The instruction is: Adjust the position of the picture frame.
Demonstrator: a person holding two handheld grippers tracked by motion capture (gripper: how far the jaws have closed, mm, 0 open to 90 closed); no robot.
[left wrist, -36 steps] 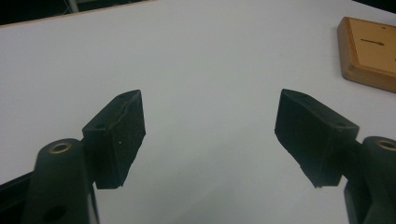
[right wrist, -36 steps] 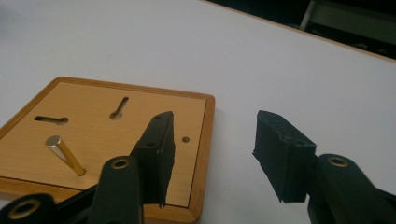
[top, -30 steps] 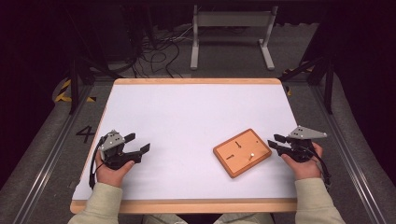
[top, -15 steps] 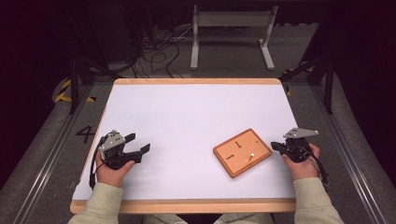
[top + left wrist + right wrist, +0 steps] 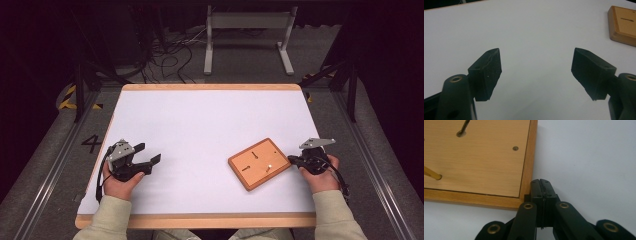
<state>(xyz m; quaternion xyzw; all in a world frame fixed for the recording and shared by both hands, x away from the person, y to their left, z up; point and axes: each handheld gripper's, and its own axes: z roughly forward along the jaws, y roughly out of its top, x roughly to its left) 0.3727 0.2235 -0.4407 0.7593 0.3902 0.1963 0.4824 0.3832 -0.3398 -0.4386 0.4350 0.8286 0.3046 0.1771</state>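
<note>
A white table top (image 5: 200,130) with wooden edging stands among floor cables (image 5: 170,55).

Beyond your work lies the broad white tabletop (image 5: 210,125), edged by a light wooden rim (image 5: 210,86) that runs along its far side and its near side. Past the far edge you see a white metal stand with two feet (image 5: 247,37) on the grey floor, and just left of it a tangle of black cables (image 5: 170,55). At the table's left, the floor carries a painted dark number four (image 5: 91,144) and, farther back, yellow-and-black hazard tape (image 5: 67,97). Grey metal rails (image 5: 367,155) flank both sides.
</note>
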